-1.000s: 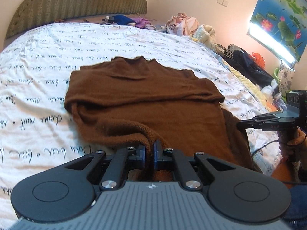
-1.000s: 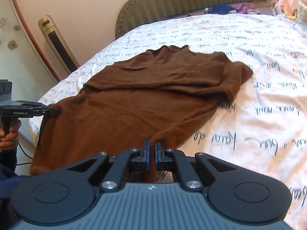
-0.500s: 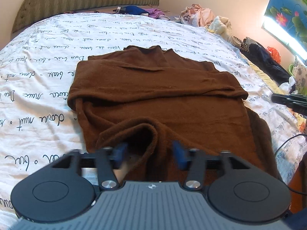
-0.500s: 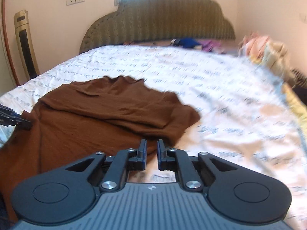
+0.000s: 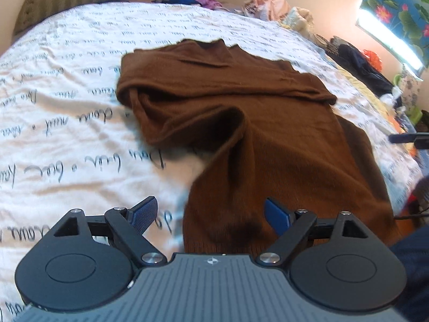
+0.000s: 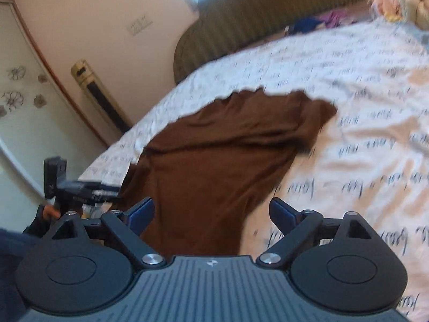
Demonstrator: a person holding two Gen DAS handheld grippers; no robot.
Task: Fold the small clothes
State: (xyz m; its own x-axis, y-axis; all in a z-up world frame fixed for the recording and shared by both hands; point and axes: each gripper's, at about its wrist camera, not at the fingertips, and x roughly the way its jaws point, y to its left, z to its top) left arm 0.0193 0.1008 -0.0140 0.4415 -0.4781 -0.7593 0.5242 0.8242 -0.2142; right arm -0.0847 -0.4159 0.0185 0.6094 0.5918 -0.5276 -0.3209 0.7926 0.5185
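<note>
A brown knit sweater (image 5: 241, 112) lies on the bed with its sleeves folded across the chest and its hem hanging over the near edge. It also shows in the right wrist view (image 6: 219, 155). My left gripper (image 5: 210, 214) is open and empty above the hem's left part. My right gripper (image 6: 211, 213) is open and empty above the hem's right corner. The left gripper also shows at the left of the right wrist view (image 6: 80, 190). A tip of the right gripper (image 5: 407, 137) shows at the right edge of the left wrist view.
The bed has a white sheet with script writing (image 5: 67, 134) and a green padded headboard (image 6: 268, 13). Piled clothes (image 5: 270, 2) lie at the far right of the bed. Dark clothes (image 5: 362, 67) lie beside it. A tall fan heater (image 6: 99, 96) stands by the wall.
Both grippers were shut on the sweater's hem a second ago. Both have opened and let go. The hem has dropped onto the bed edge, and both grippers have pulled back a little.
</note>
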